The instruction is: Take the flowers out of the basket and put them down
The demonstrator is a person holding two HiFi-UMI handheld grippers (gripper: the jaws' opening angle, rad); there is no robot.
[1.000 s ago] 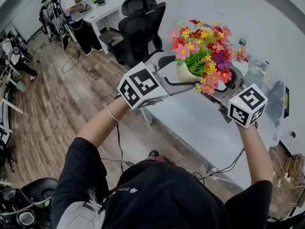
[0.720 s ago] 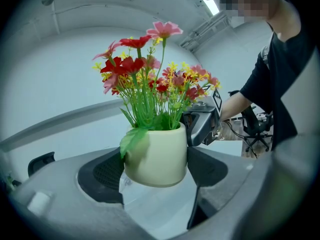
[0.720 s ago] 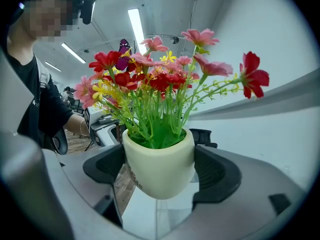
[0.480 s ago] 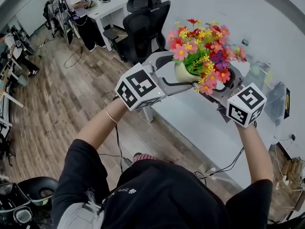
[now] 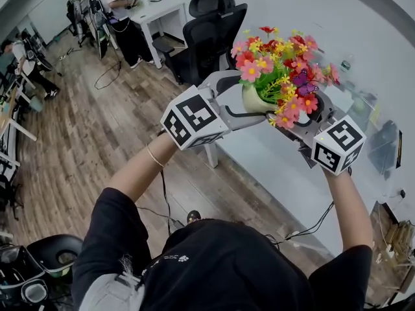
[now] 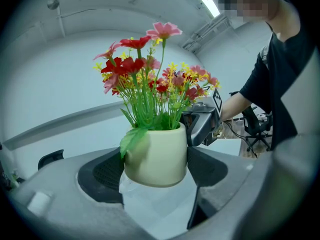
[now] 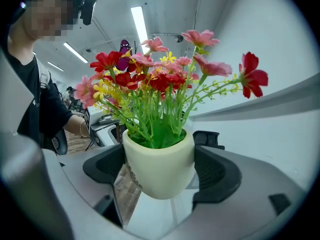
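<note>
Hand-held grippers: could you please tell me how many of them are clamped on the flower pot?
2. The left hand-held gripper clamps the cream flower pot from the person's left, and the right hand-held gripper clamps it from the right. None is hidden.

Black short-sleeved shirt (image 5: pixel 214 264); thin bracelet (image 5: pixel 154 155) at nine o'clock. Grey left gripper (image 6: pixel 156 166) and right gripper (image 7: pixel 159 169) bear black pads (image 6: pixel 107 171), black-and-white marker cubes (image 5: pixel 194 116).
</note>
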